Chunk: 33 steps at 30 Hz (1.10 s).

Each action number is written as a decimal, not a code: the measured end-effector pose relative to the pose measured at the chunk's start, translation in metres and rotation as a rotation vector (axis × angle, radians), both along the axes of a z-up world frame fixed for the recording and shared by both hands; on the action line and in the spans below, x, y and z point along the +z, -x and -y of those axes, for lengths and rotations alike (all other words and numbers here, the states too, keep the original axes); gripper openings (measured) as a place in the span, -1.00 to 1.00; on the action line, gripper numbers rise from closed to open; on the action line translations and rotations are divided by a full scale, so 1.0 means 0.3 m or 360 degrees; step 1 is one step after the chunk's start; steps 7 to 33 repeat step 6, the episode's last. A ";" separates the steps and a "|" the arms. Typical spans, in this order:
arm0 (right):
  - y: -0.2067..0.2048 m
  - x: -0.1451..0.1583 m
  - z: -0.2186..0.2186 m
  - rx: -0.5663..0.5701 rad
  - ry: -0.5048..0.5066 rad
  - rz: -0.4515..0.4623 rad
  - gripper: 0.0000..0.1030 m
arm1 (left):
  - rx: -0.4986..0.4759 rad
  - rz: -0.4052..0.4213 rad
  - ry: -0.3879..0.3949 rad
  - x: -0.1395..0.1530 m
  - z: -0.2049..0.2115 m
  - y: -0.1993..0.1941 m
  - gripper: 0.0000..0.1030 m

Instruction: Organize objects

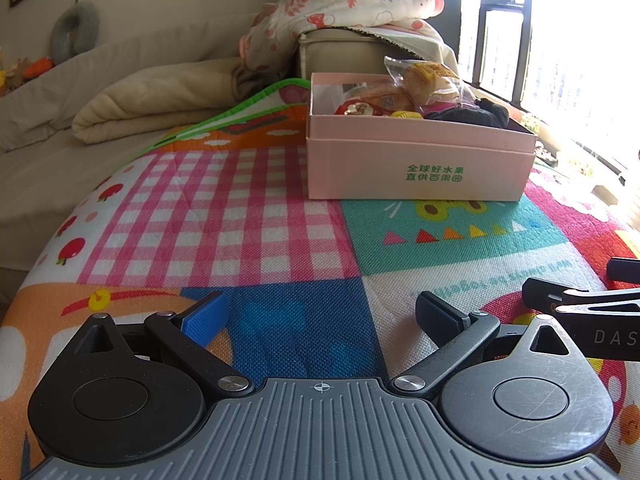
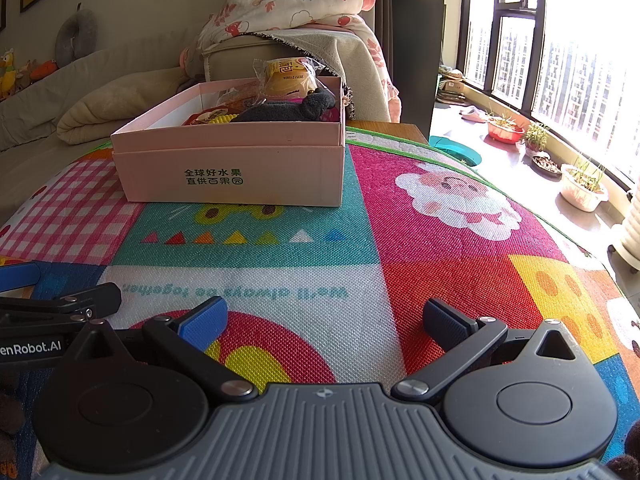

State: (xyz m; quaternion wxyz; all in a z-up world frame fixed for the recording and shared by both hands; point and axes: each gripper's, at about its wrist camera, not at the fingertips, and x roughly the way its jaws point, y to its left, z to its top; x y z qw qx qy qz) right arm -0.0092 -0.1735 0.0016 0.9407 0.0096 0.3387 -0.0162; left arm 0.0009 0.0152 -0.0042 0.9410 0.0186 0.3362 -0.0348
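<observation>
The left tongs (image 1: 322,314) stand wide apart, with nothing between the blue pad (image 1: 208,318) and the dark pad (image 1: 436,318); they sit low over the patterned play mat (image 1: 248,216) covering the worktop. The right tongs (image 2: 326,320) are likewise spread wide and hold nothing, positioned just beside the left tongs, whose black linkage shows at the left edge of the right wrist view. Ahead of both tongs, well apart from the fingertips, a pink cardboard box (image 2: 240,168) with green printed characters rests on the mat: ahead and to the right of the left tongs (image 1: 420,164), ahead and to the left of the right tongs. Inside the box lie a wrapped bread package (image 2: 286,76), a dark grey fabric item (image 2: 296,108), a red-labelled packet (image 2: 206,117) and a small yellow item (image 2: 222,120). Beyond the box stands a beige cushioned seat (image 2: 228,60) draped with a floral blanket (image 2: 288,2). A folded cream blanket (image 1: 152,104) lies further to the left. To the right of the right tongs, potted plants (image 2: 582,184) line the window ledge (image 2: 516,164).
</observation>
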 end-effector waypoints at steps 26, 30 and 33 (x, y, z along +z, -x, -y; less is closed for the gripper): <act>-0.001 0.000 0.000 0.0000 0.0000 0.0000 1.00 | 0.0000 0.0000 0.0011 0.000 -0.003 -0.001 0.99; -0.001 0.000 0.000 0.0000 0.0000 0.0000 1.00 | 0.0000 0.0000 0.0011 0.000 -0.003 -0.001 0.99; -0.001 0.000 0.000 0.0000 0.0000 0.0000 1.00 | 0.0000 0.0000 0.0011 0.000 -0.003 -0.001 0.99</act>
